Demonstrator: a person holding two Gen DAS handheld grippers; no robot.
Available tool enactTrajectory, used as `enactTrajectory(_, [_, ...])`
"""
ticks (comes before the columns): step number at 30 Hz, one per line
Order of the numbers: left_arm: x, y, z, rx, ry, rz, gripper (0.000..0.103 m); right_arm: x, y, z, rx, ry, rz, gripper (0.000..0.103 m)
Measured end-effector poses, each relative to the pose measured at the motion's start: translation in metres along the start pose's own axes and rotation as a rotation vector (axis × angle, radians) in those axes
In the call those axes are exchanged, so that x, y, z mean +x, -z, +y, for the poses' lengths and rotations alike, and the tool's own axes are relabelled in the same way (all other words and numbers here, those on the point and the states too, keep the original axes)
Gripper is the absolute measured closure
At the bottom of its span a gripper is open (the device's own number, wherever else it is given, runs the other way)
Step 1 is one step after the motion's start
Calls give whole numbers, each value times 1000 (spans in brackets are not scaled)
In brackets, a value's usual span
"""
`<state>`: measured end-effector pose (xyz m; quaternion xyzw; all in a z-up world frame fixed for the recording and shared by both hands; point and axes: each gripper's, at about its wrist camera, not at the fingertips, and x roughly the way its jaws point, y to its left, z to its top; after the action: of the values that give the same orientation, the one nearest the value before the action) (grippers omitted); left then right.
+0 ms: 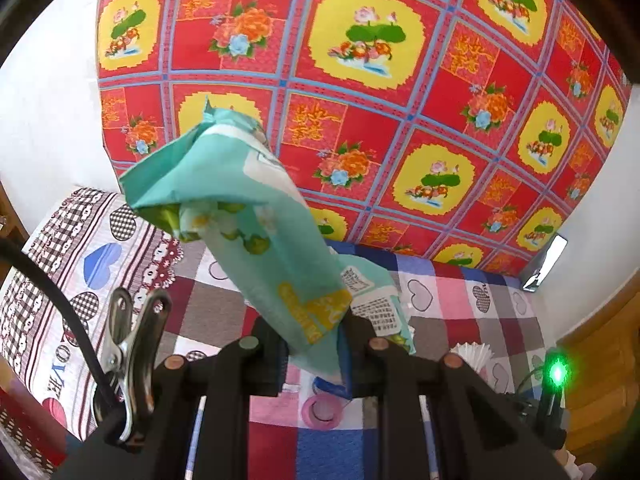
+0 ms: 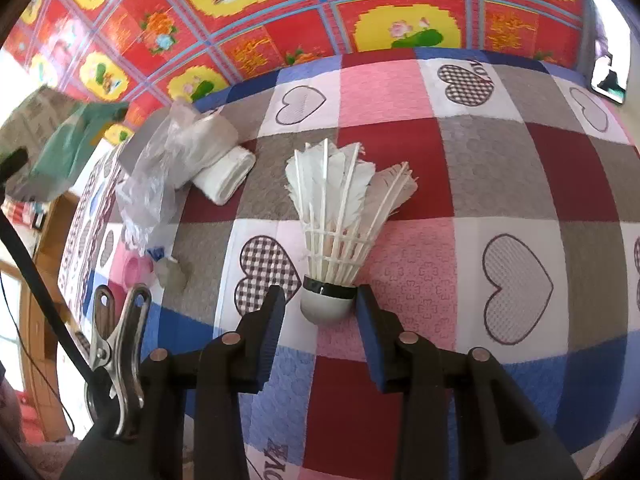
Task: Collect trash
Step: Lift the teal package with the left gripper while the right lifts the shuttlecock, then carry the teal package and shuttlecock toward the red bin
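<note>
1. The bed quilt (image 2: 400, 92) is a patchwork of red, pink, grey, blue and white squares with hearts; the word "LOVE" can be read on it in both views.
2. The teal wrapper (image 1: 248, 216), with green fruit prints and a yellow label whose writing is too small to read, is lifted above the bed. The left gripper (image 1: 316, 344) is closed narrowly on its lower end.
3. The clear plastic bag (image 2: 160, 168) lies crumpled at the left edge of the bed, touching a white roll (image 2: 226, 178).
4. The white shuttlecock (image 2: 340, 216) lies on the quilt. Its cork base sits between the fingers of the right gripper (image 2: 322, 316), which is half open. Whether the pads press it, I cannot tell.
</note>
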<state>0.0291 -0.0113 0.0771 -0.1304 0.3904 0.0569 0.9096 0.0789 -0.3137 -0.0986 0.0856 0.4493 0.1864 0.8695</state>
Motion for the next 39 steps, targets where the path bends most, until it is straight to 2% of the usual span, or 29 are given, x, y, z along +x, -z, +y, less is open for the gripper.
enactTrajectory(6, [-11,1,29,-19,0,-7,83,-6,3,11,11,37,-33,75])
enactTrajectory(12, [-24,8,60,-29,-7,-7,83,-19,7,39,-2,33,-78,75])
enactTrajectory(16, [-36,14,79,-37,-10,-7,83,-27,12,66,-38,42,-103,75])
enactTrajectory(31, [-79,45,159,-50,-38,-16,83,-42,35,183,-178,-19,-162,75])
enactTrajectory(39, [-97,63,197,-43,-49,-11,83,-34,49,244,-240,-51,-169,75])
